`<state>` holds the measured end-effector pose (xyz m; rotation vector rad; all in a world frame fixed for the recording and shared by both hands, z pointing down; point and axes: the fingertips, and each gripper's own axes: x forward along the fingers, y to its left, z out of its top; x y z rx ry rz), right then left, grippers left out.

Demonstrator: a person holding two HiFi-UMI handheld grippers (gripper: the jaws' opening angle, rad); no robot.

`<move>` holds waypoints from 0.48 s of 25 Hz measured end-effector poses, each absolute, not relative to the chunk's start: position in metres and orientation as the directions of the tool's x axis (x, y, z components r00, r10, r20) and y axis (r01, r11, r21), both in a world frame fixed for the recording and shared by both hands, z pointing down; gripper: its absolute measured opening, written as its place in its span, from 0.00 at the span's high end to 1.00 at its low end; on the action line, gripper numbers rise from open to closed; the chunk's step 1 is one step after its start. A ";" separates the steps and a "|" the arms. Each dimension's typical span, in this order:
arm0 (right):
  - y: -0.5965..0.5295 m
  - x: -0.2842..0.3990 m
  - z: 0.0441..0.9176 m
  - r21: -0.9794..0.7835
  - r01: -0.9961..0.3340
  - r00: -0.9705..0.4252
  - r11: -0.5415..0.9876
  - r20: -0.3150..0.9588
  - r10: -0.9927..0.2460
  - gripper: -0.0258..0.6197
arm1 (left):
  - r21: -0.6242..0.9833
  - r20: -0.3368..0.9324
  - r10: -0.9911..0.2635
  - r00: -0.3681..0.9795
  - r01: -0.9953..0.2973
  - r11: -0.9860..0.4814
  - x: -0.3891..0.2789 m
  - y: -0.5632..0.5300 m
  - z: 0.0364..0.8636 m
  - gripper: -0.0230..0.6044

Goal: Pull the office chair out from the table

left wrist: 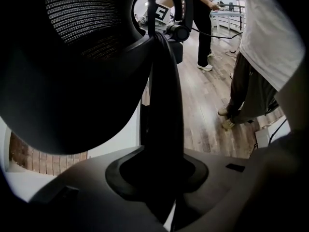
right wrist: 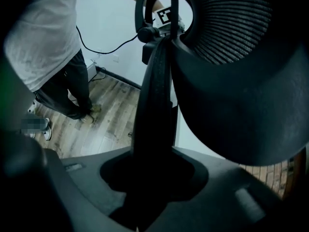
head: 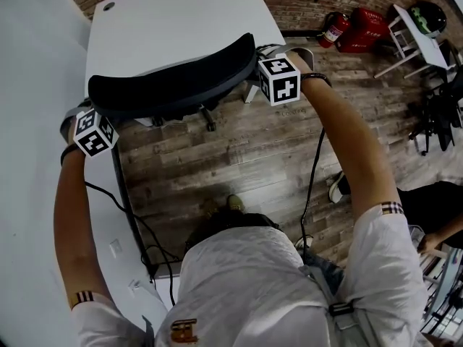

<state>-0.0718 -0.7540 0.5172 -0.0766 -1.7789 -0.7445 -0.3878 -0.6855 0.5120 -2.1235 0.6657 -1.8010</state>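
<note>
The left gripper (head: 107, 116) pinches the left backrest edge of the office chair (head: 173, 78). The right gripper (head: 255, 67) pinches its right edge, beside the table (head: 166, 16).

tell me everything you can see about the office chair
The office chair is black, with a curved backrest of ribbed mesh in a hard dark frame. It stands upright on the wooden floor, pushed in against the white table; a dark part of its base shows below the backrest. The left gripper and right gripper each clamp the frame at opposite ends of the backrest's top. Seat and armrests are hidden.
</note>
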 end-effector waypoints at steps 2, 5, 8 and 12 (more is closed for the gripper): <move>-0.751 -0.071 0.519 0.441 0.412 -0.347 0.797 0.885 -0.310 0.75 | -0.486 0.855 -0.506 0.116 -0.164 -0.859 -0.388 -0.682 0.514 0.81; -0.748 -0.070 0.519 0.440 0.411 -0.347 0.799 0.885 -0.309 0.76 | -0.484 0.856 -0.505 0.111 -0.171 -0.858 -0.386 -0.679 0.514 0.81; -0.746 -0.067 0.520 0.434 0.405 -0.342 0.805 0.888 -0.307 0.76 | -0.477 0.861 -0.497 0.109 -0.171 -0.862 -0.385 -0.677 0.513 0.81; -0.734 -0.065 0.519 0.432 0.405 -0.344 0.806 0.889 -0.303 0.76 | -0.470 0.864 -0.491 0.115 -0.167 -0.867 -0.381 -0.665 0.513 0.82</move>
